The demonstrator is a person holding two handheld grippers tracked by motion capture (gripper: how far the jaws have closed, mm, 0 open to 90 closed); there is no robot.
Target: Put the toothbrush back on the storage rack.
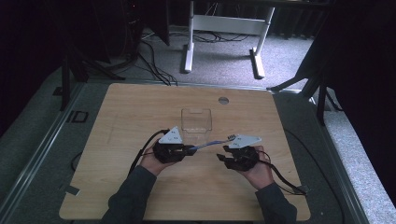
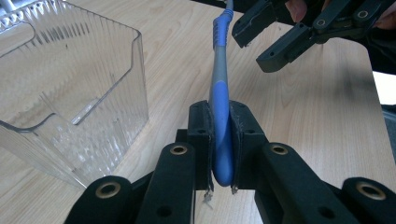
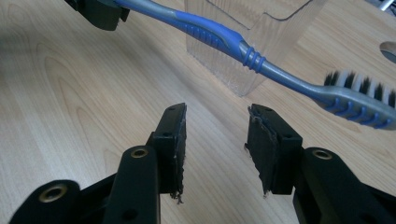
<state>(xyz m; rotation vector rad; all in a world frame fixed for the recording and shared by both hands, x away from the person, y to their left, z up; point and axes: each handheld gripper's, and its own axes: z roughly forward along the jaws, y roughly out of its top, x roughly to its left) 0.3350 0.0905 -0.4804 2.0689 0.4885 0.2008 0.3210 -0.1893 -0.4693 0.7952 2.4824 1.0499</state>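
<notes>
Jaws of left gripper (image 2: 223, 154) clamp toothbrush (image 2: 221, 116) handle.

A wooden table (image 1: 140, 107) stands on grey carpet (image 1: 289, 56); at twelve o'clock, a white desk frame (image 1: 224, 28) and floor cables (image 1: 154, 65), dimly lit.

clear container (image 1: 196, 125) blocks beyond grippers, bare table (image 1: 140, 112) around

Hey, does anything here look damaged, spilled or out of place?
Only wear: the pads on the right tool are frayed at their edges, with bits hanging off; the left tool's pads look ragged too. Otherwise nothing stands out: the toothbrush is clamped in the left tool, and the clear box stands upright on the table.
</notes>
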